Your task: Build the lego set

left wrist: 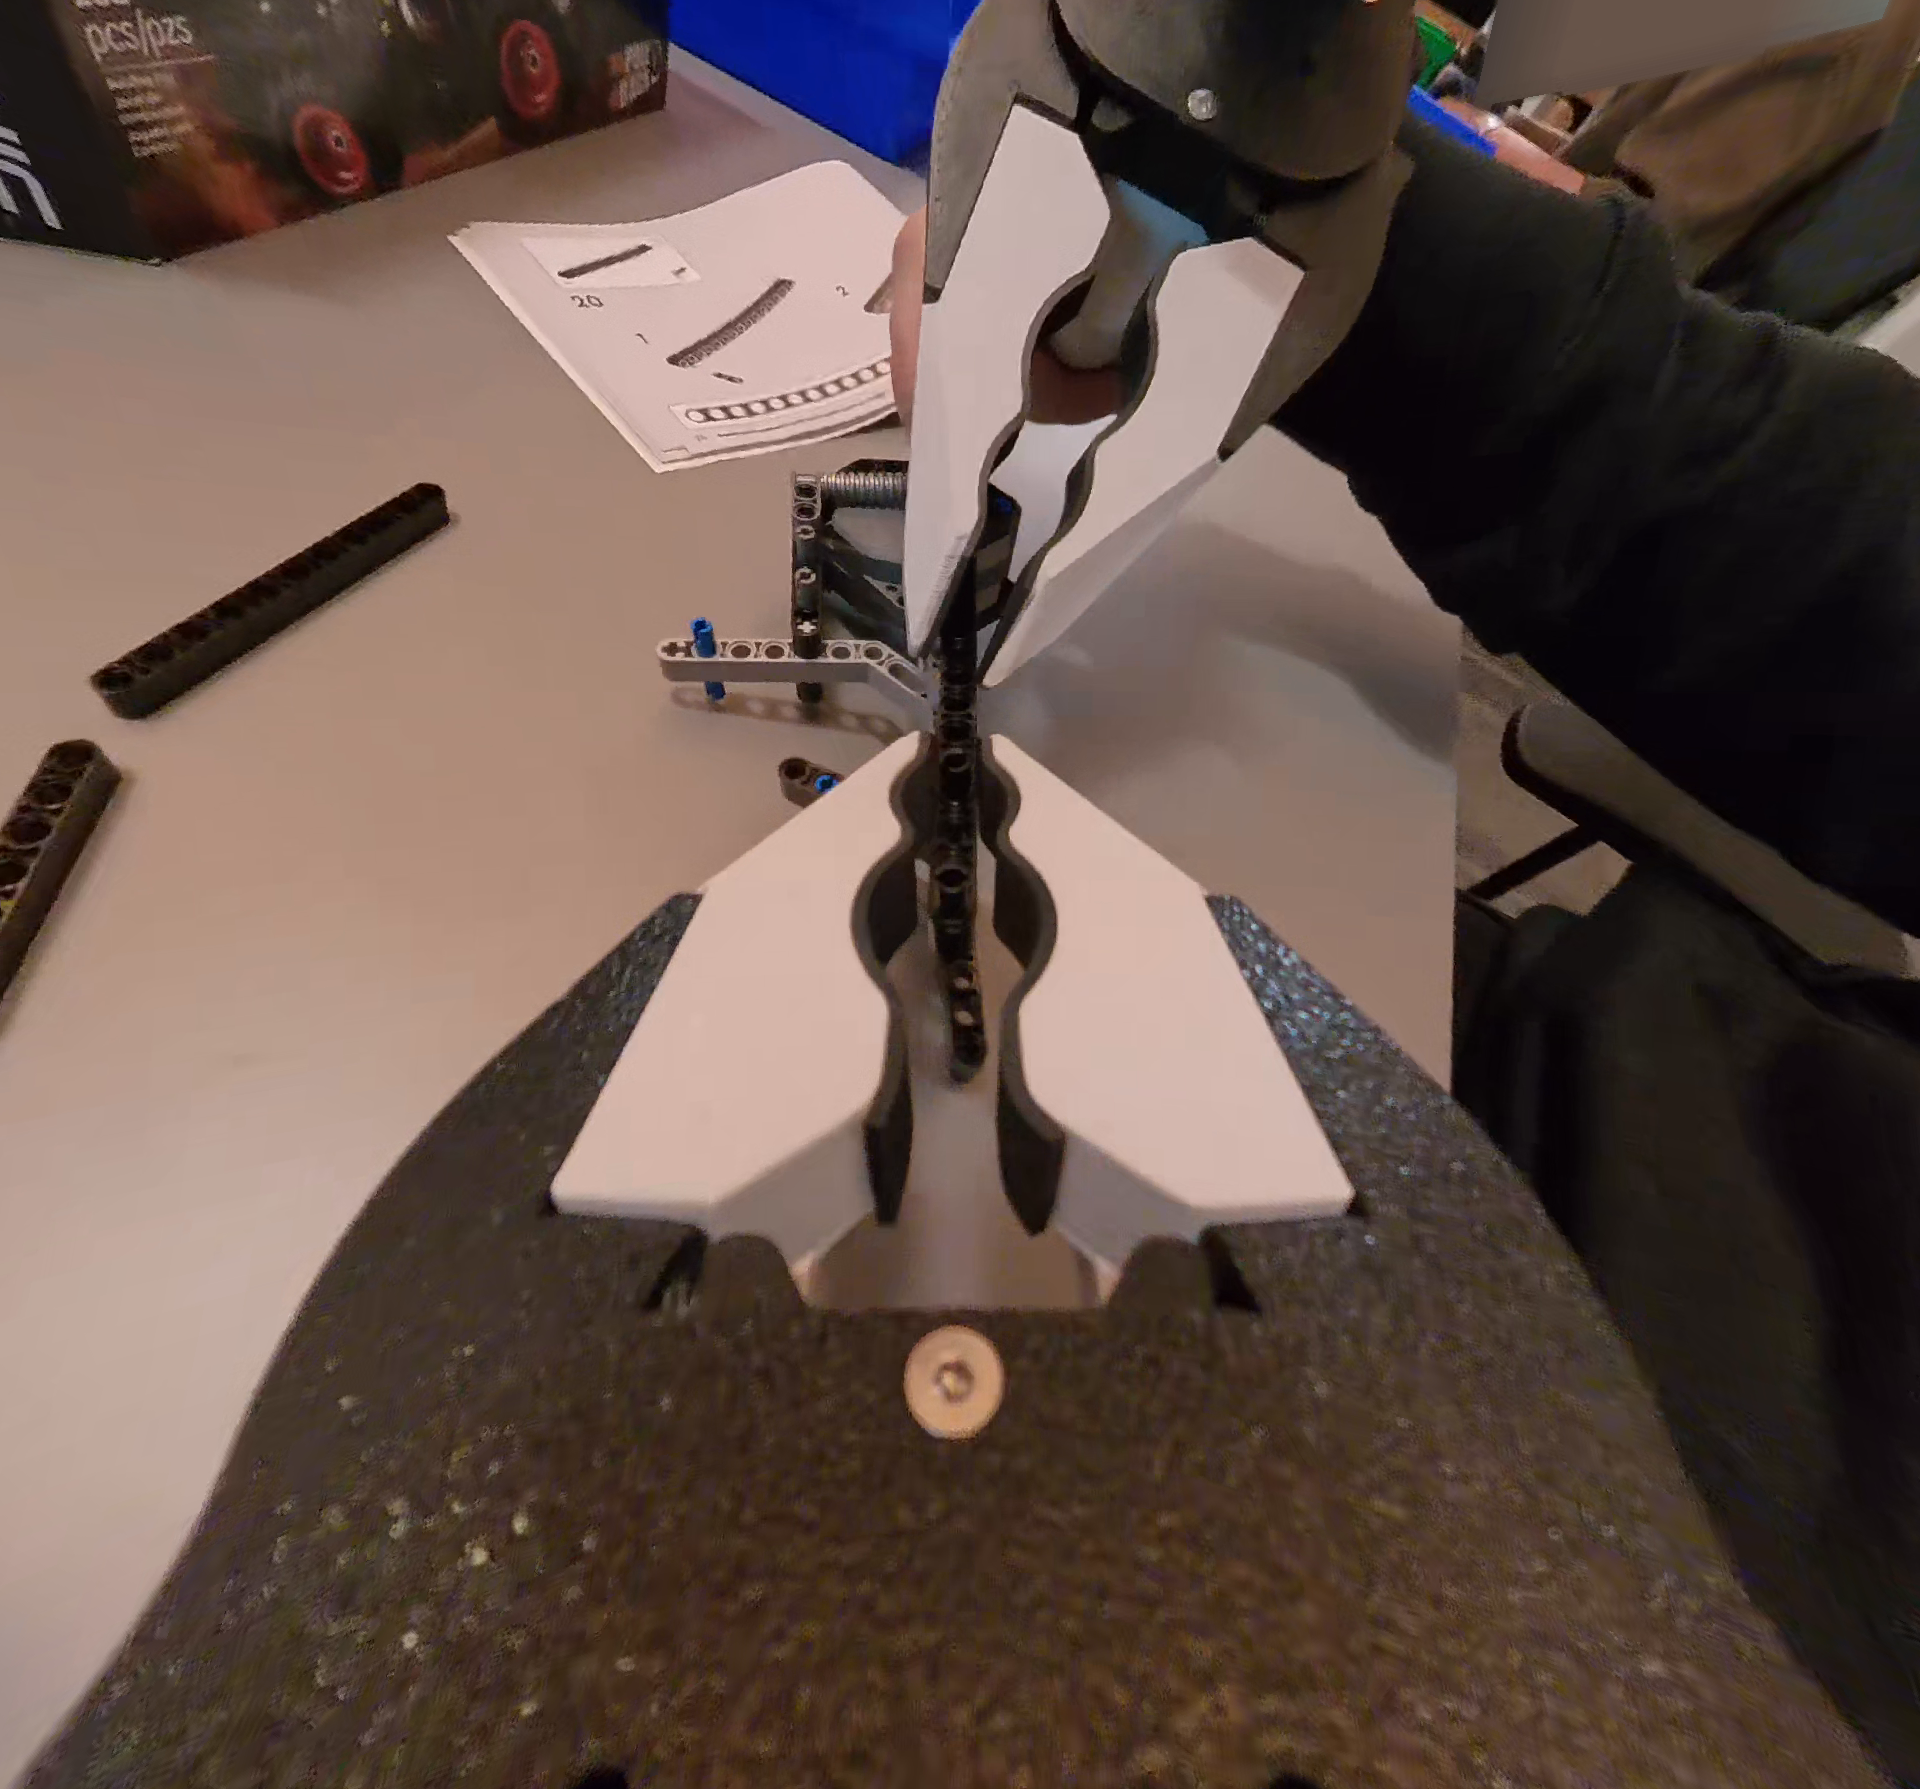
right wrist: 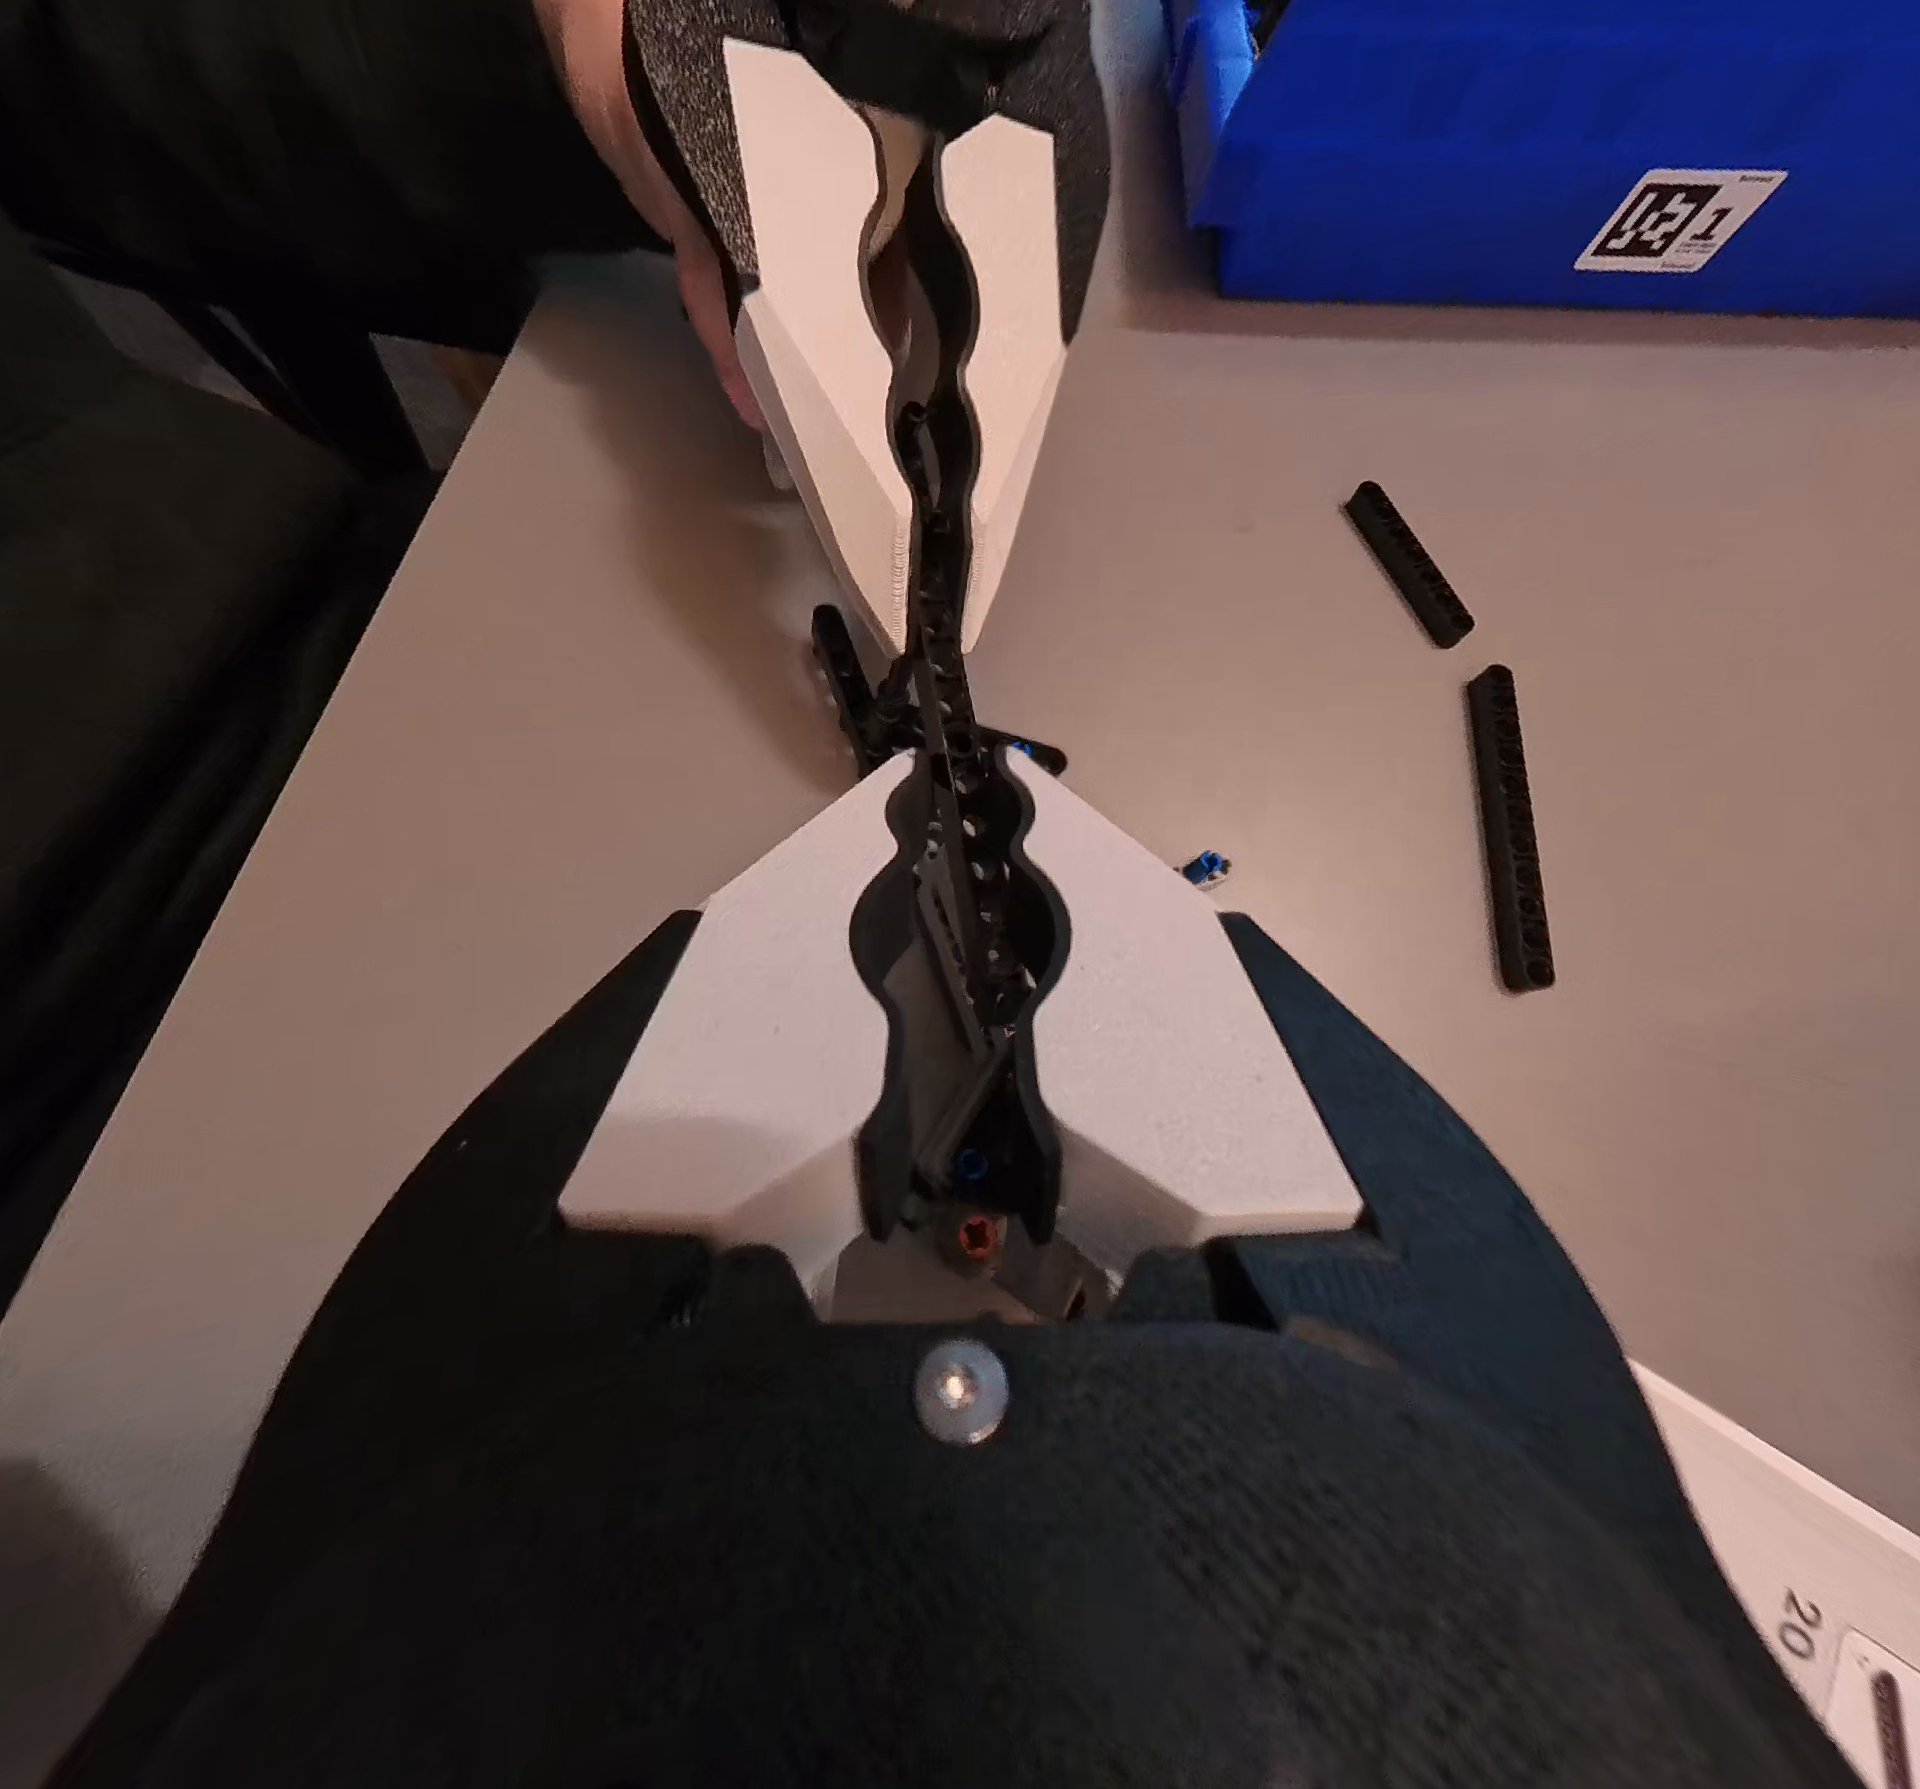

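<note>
I am holding the long black plastic beam with a row of round holes (left wrist: 954, 866) clenched in my left tool (left wrist: 954, 783), one end tucked back between its white fingers. My right tool (right wrist: 961, 783) is clenched on the part-built frame of black and grey beams with a metal spring (left wrist: 847, 560), and the black beam is running straight from one tool into the other above the grey desk (left wrist: 416, 908). Where beam meets frame is hidden between the right tool's fingers, so I cannot tell whether a pin is already seated.

I judge that I am in the middle of joining this beam to the frame. The next move calls for lining a beam hole up with a pin on the frame and pressing the two together squarely, without twisting.

Left of the frame two more black holed beams (left wrist: 270, 601) are lying loose; behind it the open white instruction booklet (left wrist: 707, 316) is lying flat, with the dark set box (left wrist: 312, 46) and a blue plastic bin (left wrist: 831, 4) further back.
</note>
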A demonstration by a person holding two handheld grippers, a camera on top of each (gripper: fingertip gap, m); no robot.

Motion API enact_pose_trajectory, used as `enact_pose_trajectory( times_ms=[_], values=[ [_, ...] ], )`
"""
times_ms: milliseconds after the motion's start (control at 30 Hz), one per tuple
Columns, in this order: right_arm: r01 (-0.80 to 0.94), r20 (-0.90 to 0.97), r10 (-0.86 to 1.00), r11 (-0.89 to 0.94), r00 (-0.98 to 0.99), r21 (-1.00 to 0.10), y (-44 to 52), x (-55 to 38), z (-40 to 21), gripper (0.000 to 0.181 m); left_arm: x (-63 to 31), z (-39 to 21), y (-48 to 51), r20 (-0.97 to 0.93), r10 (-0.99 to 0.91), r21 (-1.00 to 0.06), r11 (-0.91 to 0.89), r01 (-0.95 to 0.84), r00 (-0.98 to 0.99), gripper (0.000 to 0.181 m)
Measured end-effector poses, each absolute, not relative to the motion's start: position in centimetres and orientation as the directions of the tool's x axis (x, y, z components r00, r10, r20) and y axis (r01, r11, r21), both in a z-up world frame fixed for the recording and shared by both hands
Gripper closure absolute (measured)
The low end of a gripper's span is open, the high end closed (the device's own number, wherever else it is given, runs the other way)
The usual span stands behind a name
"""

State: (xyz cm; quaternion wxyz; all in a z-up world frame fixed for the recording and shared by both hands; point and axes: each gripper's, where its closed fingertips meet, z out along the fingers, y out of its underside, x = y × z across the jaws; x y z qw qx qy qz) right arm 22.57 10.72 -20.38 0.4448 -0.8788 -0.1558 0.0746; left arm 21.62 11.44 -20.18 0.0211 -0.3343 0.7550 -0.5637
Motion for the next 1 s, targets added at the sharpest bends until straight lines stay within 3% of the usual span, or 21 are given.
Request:
enact_pose_trajectory(
  times_ms=[233,400,700,1000],
  values=[
    [0.159,-0.104,0.420,-0.545,0.902,-0.823,10.6,21.8,-20.3,0.175,20.9,-20.2,11.3,0.147,-0.587,-0.924,0.206,-0.323,-0.796,0.176],
    [0.220,-0.070,0.471,-0.532,0.879,-0.818,10.8,21.6,-20.3,0.175,20.6,-20.2,11.5,0.005,-0.655,-0.931,0.272,-0.241,-0.756,0.176],
    [0.180,-0.004,0.500,-0.321,0.866,-0.930,11.3,21.2,-19.8,0.173,19.9,-20.1,11.7,0.243,-0.748,-0.909,0.046,-0.415,-0.617,0.176],
    [0.223,0.048,0.491,-0.304,0.870,-0.926,11.1,20.9,-19.6,0.174,19.5,-20.6,11.6,0.235,-0.745,-0.900,0.076,-0.430,-0.624,0.176]
  ],
)
